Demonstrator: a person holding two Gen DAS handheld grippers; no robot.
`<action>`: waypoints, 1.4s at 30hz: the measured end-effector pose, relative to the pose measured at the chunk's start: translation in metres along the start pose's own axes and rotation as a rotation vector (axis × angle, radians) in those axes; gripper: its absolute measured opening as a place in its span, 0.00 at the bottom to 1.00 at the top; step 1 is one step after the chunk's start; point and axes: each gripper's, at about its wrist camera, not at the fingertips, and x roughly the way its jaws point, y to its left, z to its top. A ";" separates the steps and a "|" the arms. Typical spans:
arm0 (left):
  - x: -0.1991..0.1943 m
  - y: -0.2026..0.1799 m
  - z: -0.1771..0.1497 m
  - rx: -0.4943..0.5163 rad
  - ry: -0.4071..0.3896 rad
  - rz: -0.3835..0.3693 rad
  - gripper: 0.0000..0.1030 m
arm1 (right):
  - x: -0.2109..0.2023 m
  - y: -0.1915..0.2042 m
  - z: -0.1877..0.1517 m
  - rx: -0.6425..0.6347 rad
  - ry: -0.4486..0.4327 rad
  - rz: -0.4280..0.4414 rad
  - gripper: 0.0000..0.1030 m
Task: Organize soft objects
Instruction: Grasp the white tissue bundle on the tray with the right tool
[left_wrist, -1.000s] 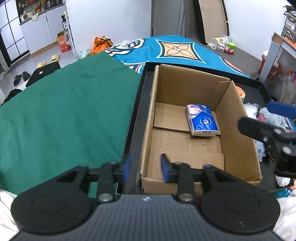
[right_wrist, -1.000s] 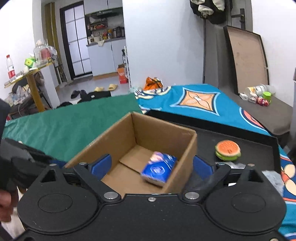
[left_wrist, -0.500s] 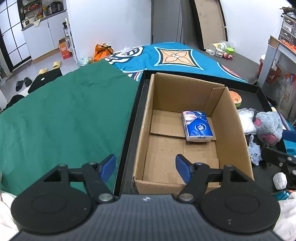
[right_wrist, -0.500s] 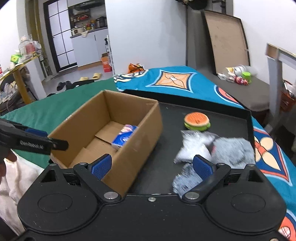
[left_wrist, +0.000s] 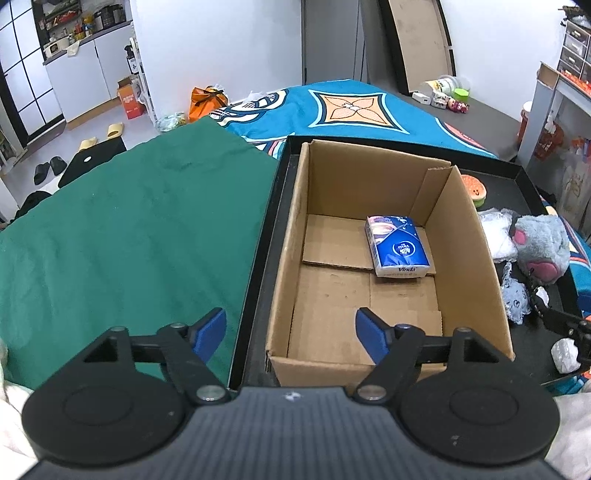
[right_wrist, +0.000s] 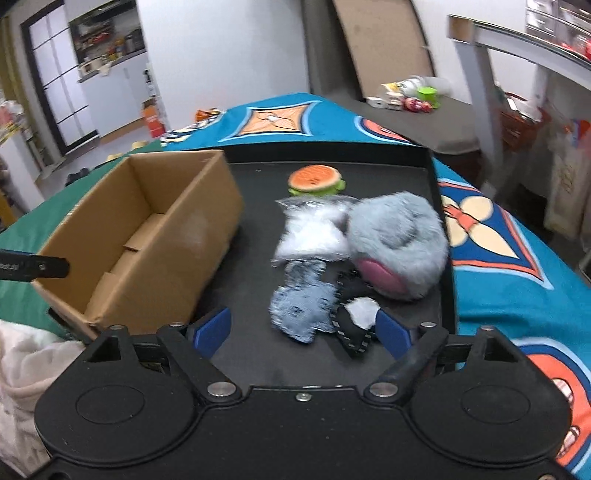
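An open cardboard box (left_wrist: 476, 236) (right_wrist: 184, 225) stands on a black tray (right_wrist: 258, 354) and holds a blue tissue pack (left_wrist: 397, 245). My left gripper (left_wrist: 290, 330) is open and empty over the box's near left corner. My right gripper (right_wrist: 303, 328) is open and empty, just short of a pile of soft things: a blue-white patterned pouch (right_wrist: 301, 308), a black-and-white piece (right_wrist: 354, 321), a grey plush with pink patches (right_wrist: 399, 236) (left_wrist: 541, 240), a clear bag of white filling (right_wrist: 314, 232) and a burger-shaped toy (right_wrist: 314, 179).
A green cloth (left_wrist: 129, 229) covers the surface left of the tray. A blue patterned blanket (right_wrist: 491, 236) lies behind and to the right. A white cloth (right_wrist: 26, 354) sits at the near left. Shelves (right_wrist: 517, 48) stand at the far right.
My left gripper has opened wide and drawn back a little from the box. My right gripper has swung right, away from the box, and now faces the pile of soft things.
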 end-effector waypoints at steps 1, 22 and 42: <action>0.000 -0.001 0.000 0.002 -0.001 0.002 0.77 | 0.000 -0.002 -0.001 0.006 0.003 -0.006 0.80; 0.005 -0.026 -0.004 0.076 0.026 0.027 0.79 | 0.009 -0.048 -0.030 0.125 0.094 -0.079 0.56; 0.008 -0.033 -0.002 0.086 0.028 0.050 0.79 | 0.010 -0.053 -0.041 0.127 0.131 -0.041 0.38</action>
